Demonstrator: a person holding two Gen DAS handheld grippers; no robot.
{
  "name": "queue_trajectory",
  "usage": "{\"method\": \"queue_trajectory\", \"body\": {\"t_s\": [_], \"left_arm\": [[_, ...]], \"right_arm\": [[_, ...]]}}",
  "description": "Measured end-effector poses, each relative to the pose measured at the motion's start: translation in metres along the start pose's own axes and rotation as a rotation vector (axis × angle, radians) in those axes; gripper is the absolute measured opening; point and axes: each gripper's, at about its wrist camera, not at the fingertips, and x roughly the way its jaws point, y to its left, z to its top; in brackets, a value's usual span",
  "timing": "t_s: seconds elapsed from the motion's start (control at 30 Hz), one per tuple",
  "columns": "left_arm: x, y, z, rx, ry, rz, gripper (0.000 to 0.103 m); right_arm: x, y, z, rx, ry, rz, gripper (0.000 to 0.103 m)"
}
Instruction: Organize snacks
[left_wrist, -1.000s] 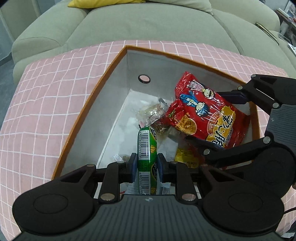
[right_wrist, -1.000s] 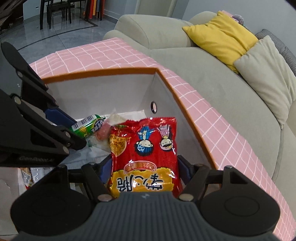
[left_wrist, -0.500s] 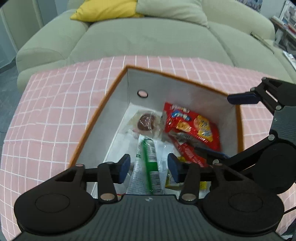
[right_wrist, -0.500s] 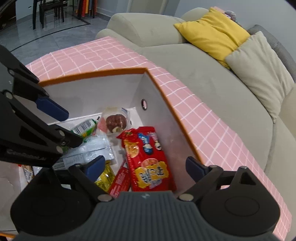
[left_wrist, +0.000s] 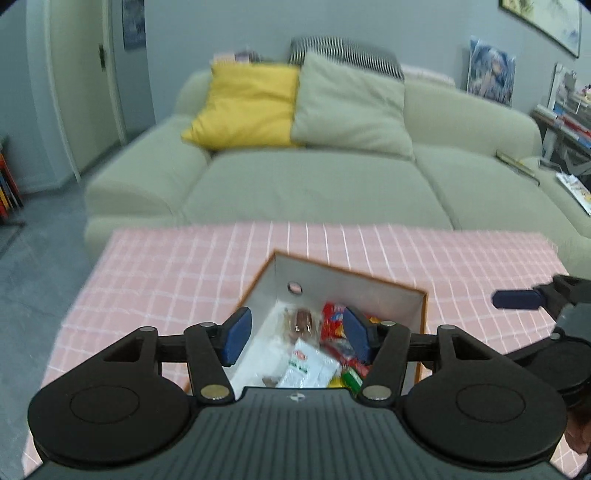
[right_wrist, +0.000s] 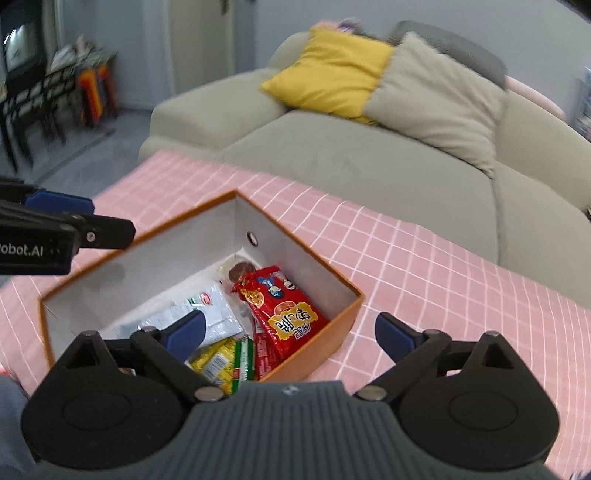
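An orange-rimmed box (right_wrist: 317, 347) with white inner walls sits on a pink checked cloth; it also shows in the left wrist view (left_wrist: 369, 291). Inside lie a red snack bag (right_wrist: 286, 314), a white packet (right_wrist: 207, 314), a green stick packet (right_wrist: 243, 360), yellow packets (right_wrist: 214, 360) and a round chocolate snack (right_wrist: 240, 269). My left gripper (left_wrist: 295, 336) is open and empty, raised above the box. My right gripper (right_wrist: 291, 332) is open and empty above the box's near corner. The red bag (left_wrist: 332, 321) and white packet (left_wrist: 306, 365) show between the left fingers.
The pink checked cloth (right_wrist: 424, 266) covers the table around the box. A grey-green sofa (left_wrist: 314, 184) with a yellow cushion (left_wrist: 247, 107) and a grey cushion (left_wrist: 351, 107) stands behind. Shelves with books (left_wrist: 565, 122) are at the far right.
Both grippers let go of their snacks, the green packet and the red bag, which now lie in the box. Both grippers have opened wider and lifted up and back from the box.
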Motion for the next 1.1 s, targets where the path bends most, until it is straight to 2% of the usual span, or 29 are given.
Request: {"method": "queue_trajectory", "body": {"t_s": [0.17, 0.23, 0.3, 0.43, 0.5, 0.6, 0.77, 0.87, 0.97, 1.1], "left_arm": [[-0.036, -0.010, -0.005, 0.041, -0.108, 0.061, 0.073], [-0.048, -0.013, -0.007, 0.047, -0.145, 0.079, 0.078], [-0.060, -0.015, -0.010, 0.038, -0.181, 0.084, 0.082], [-0.083, -0.018, -0.017, 0.019, -0.232, 0.101, 0.085], [-0.092, -0.019, -0.023, -0.001, -0.258, 0.107, 0.093], [-0.102, -0.019, -0.032, -0.016, -0.280, 0.117, 0.095], [-0.098, -0.023, -0.045, 0.007, -0.238, 0.132, 0.095], [-0.090, -0.024, -0.054, 0.026, -0.177, 0.127, 0.095], [-0.084, -0.022, -0.062, 0.021, -0.147, 0.135, 0.095], [-0.072, -0.019, -0.071, 0.002, -0.092, 0.109, 0.095]], "right_arm": [[-0.046, 0.004, -0.003, 0.066, -0.092, -0.009, 0.099], [-0.065, 0.006, -0.005, 0.086, -0.130, -0.016, 0.099], [-0.083, 0.007, -0.007, 0.103, -0.166, -0.021, 0.099], [-0.112, 0.013, -0.018, 0.128, -0.216, -0.028, 0.099], [-0.124, 0.018, -0.026, 0.131, -0.239, -0.035, 0.099], [-0.135, 0.024, -0.038, 0.132, -0.250, -0.050, 0.099], [-0.139, 0.031, -0.058, 0.154, -0.240, -0.048, 0.099], [-0.133, 0.036, -0.067, 0.141, -0.221, -0.043, 0.099], [-0.127, 0.043, -0.077, 0.122, -0.209, -0.058, 0.099], [-0.114, 0.046, -0.084, 0.107, -0.185, -0.083, 0.099]]}}
